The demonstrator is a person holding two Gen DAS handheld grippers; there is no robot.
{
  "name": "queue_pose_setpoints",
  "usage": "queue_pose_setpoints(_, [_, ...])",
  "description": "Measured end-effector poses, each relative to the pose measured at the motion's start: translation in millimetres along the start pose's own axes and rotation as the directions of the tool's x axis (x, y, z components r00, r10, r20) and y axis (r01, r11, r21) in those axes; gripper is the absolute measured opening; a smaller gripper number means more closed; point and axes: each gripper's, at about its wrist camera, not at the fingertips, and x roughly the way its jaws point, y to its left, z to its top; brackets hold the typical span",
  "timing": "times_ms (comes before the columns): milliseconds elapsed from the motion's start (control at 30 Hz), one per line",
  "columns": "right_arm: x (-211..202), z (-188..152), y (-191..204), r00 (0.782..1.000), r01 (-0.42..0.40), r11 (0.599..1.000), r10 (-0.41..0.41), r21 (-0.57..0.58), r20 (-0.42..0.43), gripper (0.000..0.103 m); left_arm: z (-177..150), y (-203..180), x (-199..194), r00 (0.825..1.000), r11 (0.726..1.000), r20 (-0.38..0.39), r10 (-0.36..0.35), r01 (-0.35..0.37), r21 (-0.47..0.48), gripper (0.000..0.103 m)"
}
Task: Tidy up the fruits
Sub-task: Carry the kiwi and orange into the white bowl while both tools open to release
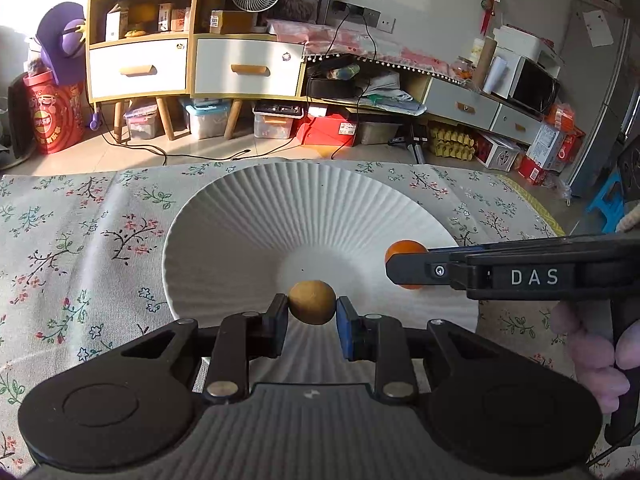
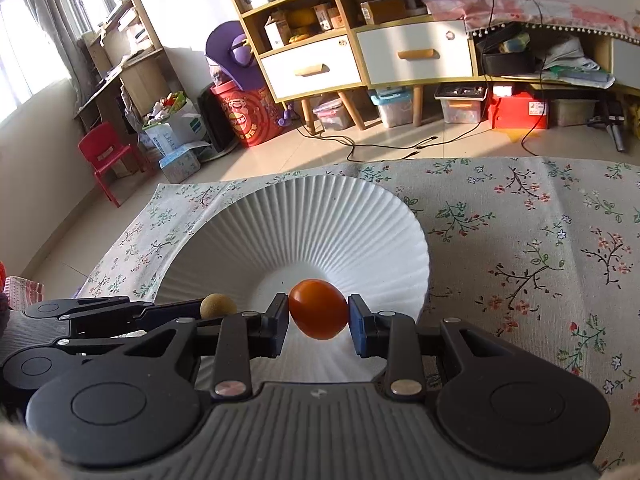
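Note:
A white ribbed plate (image 1: 304, 208) lies on the flowered tablecloth; it also shows in the right wrist view (image 2: 312, 216). My left gripper (image 1: 312, 310) is shut on a small round tan-brown fruit (image 1: 312, 302) and holds it over the plate's near side. My right gripper (image 2: 319, 316) is shut on a small orange fruit (image 2: 319, 314) over the plate's middle. In the left wrist view the right gripper (image 1: 404, 270) reaches in from the right with the orange fruit (image 1: 404, 250) at its tip. In the right wrist view the left gripper (image 2: 218, 306) reaches in from the left with the tan fruit (image 2: 218, 306).
The flowered tablecloth (image 1: 80, 240) covers the table around the plate, also in the right wrist view (image 2: 520, 240). Beyond the table's far edge are the floor, cabinets (image 1: 192, 64) with drawers, storage boxes and cables. A red child's chair (image 2: 104, 156) stands at far left.

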Motion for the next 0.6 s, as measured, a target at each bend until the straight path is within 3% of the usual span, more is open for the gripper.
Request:
queue_pose_setpoints(467, [8.6,2.9,0.5,0.999,-0.036,0.999,0.036,0.009,-0.015,0.031,4.1,2.2,3.9,1.0,0.999,-0.005,-0.022,0.022,0.023,0.029])
queue_pose_setpoints(600, [0.4,6.3,3.2,0.999,-0.05,0.999,0.05,0.013,0.003,0.045,5.2,1.3,1.9,1.0,0.999,-0.011,-0.024,0.024,0.03,0.037])
